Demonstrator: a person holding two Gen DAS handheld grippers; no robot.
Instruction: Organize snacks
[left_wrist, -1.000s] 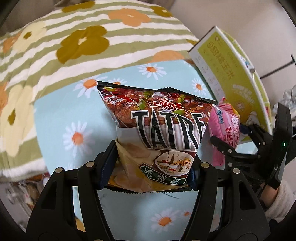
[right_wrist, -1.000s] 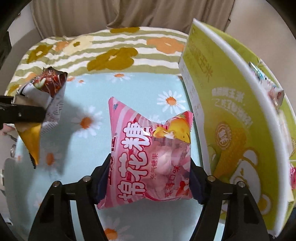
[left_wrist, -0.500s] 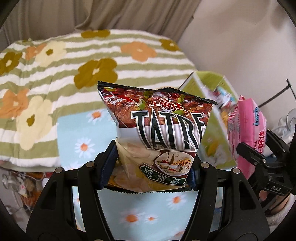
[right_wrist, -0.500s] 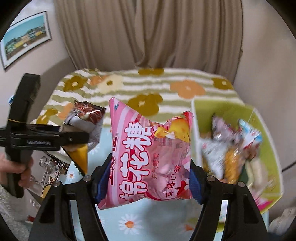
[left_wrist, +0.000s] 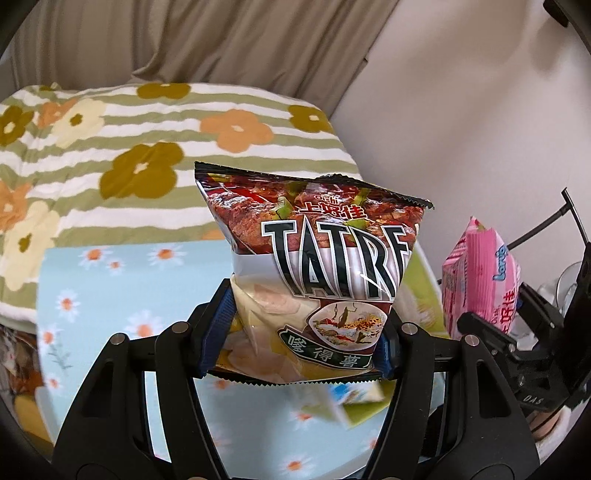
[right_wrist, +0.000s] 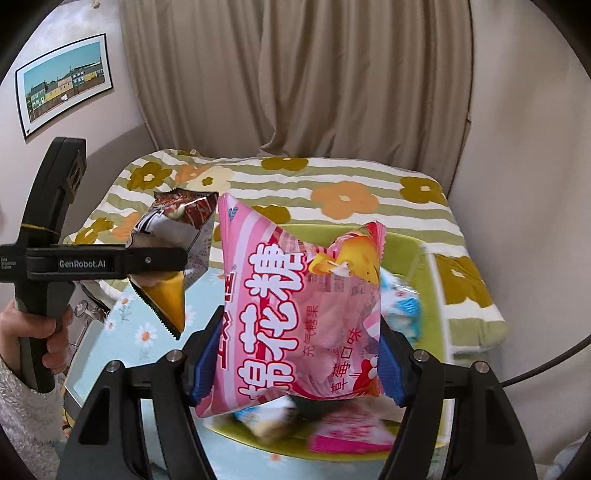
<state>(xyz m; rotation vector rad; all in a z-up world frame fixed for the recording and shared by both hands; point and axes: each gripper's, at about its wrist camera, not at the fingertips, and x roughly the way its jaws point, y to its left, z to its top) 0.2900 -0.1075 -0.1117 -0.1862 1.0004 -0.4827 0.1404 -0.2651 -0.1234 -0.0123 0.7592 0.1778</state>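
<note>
The left gripper (left_wrist: 293, 343) is clamped on the lower part of a chip bag (left_wrist: 314, 273) printed "TATRE" in large black-and-white letters beneath red Chinese characters, held upright above the daisy-print cloth (left_wrist: 122, 295). The right gripper (right_wrist: 295, 365) is clamped on a pink marshmallow bag (right_wrist: 299, 310) with large white Chinese characters, held upright above the green box (right_wrist: 410, 251), where blurred snack packets (right_wrist: 402, 306) lie. The right wrist view alone shows the left gripper's side arm at 9 o'clock, lettered "GenRobot.AI", the left hand (right_wrist: 44, 332) on its handle, and a framed picture (right_wrist: 64, 81) at 10 o'clock. The left wrist view alone shows the pink bag's side at 3 o'clock, with blue lettering too small to read. A floral striped blanket (left_wrist: 110, 147) lies beyond, before beige curtains (right_wrist: 295, 81).
</note>
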